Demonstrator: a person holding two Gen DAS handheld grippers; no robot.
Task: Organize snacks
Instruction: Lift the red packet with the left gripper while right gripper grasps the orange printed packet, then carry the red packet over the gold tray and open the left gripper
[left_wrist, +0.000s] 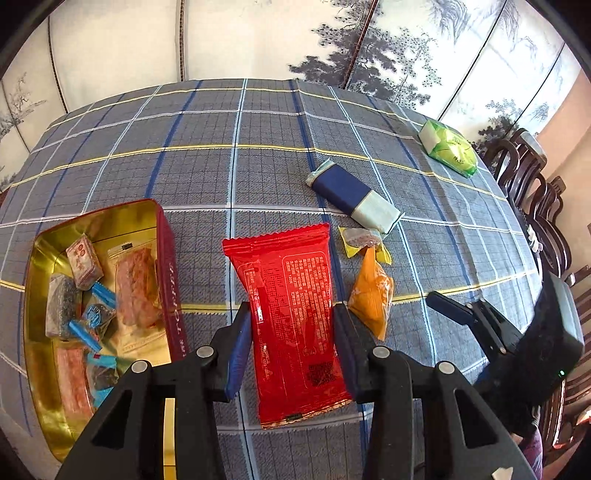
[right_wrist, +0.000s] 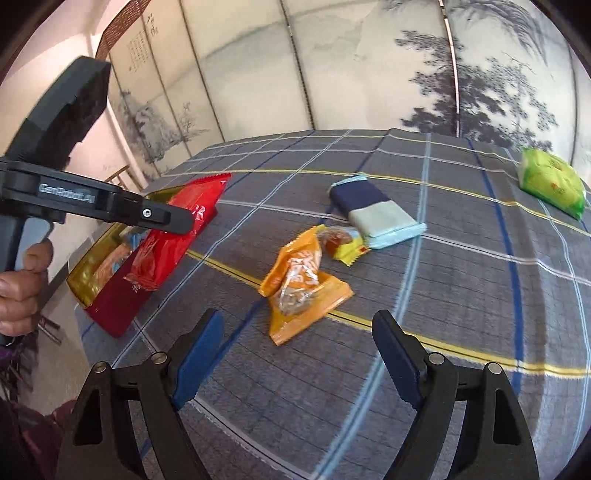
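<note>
My left gripper (left_wrist: 291, 321) is shut on a long red snack packet (left_wrist: 291, 317) and holds it lifted above the checked tablecloth, just right of a red tin (left_wrist: 168, 273) with a gold inside that holds several wrapped snacks. In the right wrist view the red packet (right_wrist: 173, 243) hangs in the left gripper (right_wrist: 177, 221) over the tin (right_wrist: 110, 306). My right gripper (right_wrist: 295, 332) is open and empty, low over the cloth, just short of an orange packet (right_wrist: 299, 284). That gripper also shows in the left wrist view (left_wrist: 447, 306).
On the cloth lie an orange packet (left_wrist: 371, 291), a small yellow packet (left_wrist: 364, 240), a navy and pale blue packet (left_wrist: 354, 195) and a green packet (left_wrist: 450, 147) at the far right. Dark wooden chairs (left_wrist: 535, 192) stand along the right edge. A painted screen stands behind.
</note>
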